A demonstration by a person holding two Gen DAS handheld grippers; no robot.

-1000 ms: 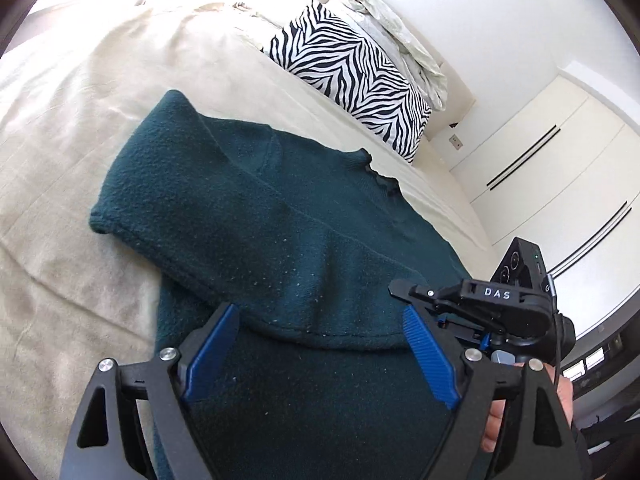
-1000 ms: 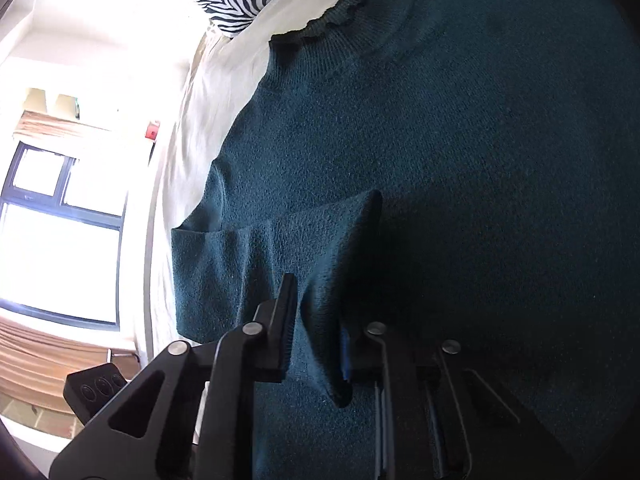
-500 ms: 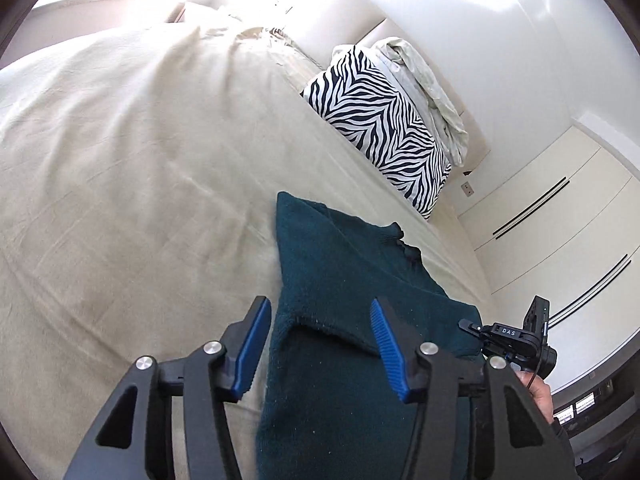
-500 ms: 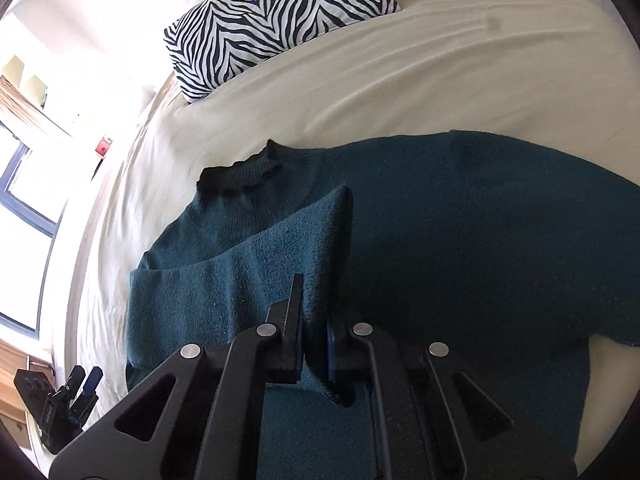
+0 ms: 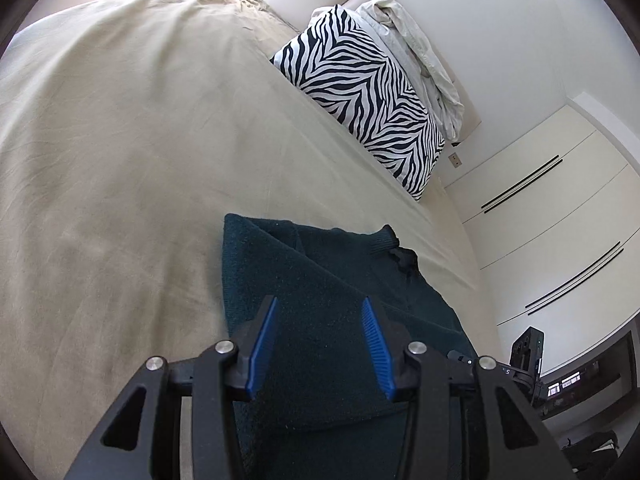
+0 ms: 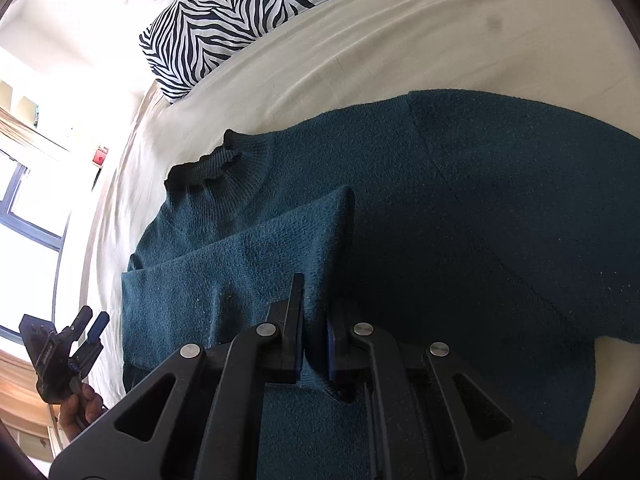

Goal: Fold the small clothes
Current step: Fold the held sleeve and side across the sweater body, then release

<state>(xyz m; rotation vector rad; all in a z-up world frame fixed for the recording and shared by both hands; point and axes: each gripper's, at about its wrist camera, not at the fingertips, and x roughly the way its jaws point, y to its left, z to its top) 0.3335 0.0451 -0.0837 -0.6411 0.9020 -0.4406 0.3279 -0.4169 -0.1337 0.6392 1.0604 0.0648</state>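
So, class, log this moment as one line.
left claw: open, just been closing, nothing gripped | right claw: shut on sleeve | sweater: on bed

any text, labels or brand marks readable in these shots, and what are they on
"S": a lone white letter on the right gripper body, left wrist view; the rest of the marking is hidden.
White marking on the left gripper body, right wrist view: too small to read.
Sweater, pillow, bed: no text.

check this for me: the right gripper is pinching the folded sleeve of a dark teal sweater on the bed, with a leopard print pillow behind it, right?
Only the pillow is wrong: the right wrist view shows a zebra print pillow. The rest stands.
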